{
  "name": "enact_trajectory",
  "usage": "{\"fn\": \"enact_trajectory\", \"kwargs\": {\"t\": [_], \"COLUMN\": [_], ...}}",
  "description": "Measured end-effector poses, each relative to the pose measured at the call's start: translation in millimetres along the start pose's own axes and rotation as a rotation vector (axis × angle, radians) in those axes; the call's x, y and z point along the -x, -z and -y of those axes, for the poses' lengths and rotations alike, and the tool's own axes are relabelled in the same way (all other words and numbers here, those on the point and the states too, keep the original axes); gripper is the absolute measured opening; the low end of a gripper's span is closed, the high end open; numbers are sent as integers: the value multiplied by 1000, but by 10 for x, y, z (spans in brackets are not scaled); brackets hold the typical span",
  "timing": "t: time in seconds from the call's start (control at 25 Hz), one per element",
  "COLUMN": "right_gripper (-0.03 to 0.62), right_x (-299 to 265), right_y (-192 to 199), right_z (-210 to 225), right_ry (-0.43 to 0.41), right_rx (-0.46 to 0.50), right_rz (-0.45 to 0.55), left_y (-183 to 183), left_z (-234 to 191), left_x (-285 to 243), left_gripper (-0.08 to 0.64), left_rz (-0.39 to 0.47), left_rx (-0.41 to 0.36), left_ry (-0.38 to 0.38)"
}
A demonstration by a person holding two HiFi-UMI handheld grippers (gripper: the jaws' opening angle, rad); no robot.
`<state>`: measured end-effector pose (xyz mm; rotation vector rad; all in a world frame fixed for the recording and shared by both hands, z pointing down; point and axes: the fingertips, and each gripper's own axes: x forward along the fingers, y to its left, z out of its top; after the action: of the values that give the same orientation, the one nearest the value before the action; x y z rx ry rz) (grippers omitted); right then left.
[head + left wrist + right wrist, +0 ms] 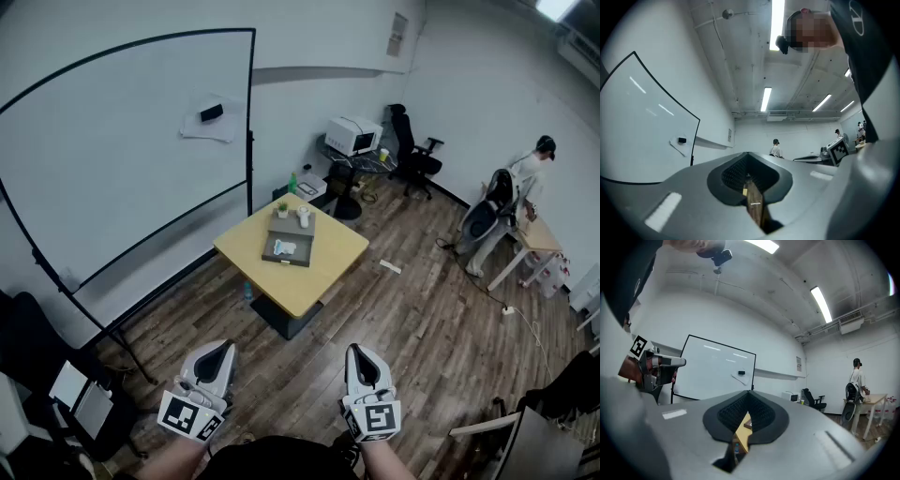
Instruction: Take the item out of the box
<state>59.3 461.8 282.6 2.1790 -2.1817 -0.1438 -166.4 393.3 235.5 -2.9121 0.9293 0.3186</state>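
- hovering at the bottom of the head view, the left gripper (218, 355) has its jaws closed together with nothing between them.
- beside it, the right gripper (363, 360) is closed the same way and also holds nothing.
- well beyond both, across the wooden floor (422, 328), stands a yellow table (336, 251).
- on the table lies an open grey box (299, 234), with a small white and blue item (284, 248) inside it, untouched.
- at the box's far end sit a small plant (282, 210) and a white cup (303, 217); whether they stand in the box or on the table is unclear.
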Motion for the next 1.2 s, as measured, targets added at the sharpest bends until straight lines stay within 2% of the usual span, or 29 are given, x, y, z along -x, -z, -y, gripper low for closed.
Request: {"fn": "enact_trajectory", "kwargs": {"t": [0.32,0.4,0.56,0.8,0.88,0.92,0.96,1.0,1.2], "right_gripper": [6,6,9,11,29,157,339,416,514], "right_x": [-46,-40,-112,-415,-532,-592,-642,-678,-745], "right_y": [-9,-16,120,312,348,353,348,340,394], "right_z": [-32,-15,73,361,402,411,425,444,498], "right_ry": [4,-5,-44,-71,-117,-150,-178,-197,-254], "right_rx": [21,-4,-54,-17,-14,-32,-57,-78,-52], "right_rz": [-7,16,13,-25,-39,-39,-33,-24,-9], "left_y": [51,62,161,370,467,517,567,621,880], "left_z": [-33,-28,-43,-154,-170,-170,-167,-161,-138], "left_x": [-41,-59,-116,-396,-515,-571,-622,-669,-842], "left_gripper": [-2,-2,-2,-2,-2,-2,-2,-2,-2], "left_rz": [-5,-7,-17,-30,-37,-41,-46,-53,-91], "left_rx": [7,4,2,-13,-14,-14,-15,-17,-28], "left_ry": [4,2,-6,-19,-22,-24,-26,-28,-49]}}
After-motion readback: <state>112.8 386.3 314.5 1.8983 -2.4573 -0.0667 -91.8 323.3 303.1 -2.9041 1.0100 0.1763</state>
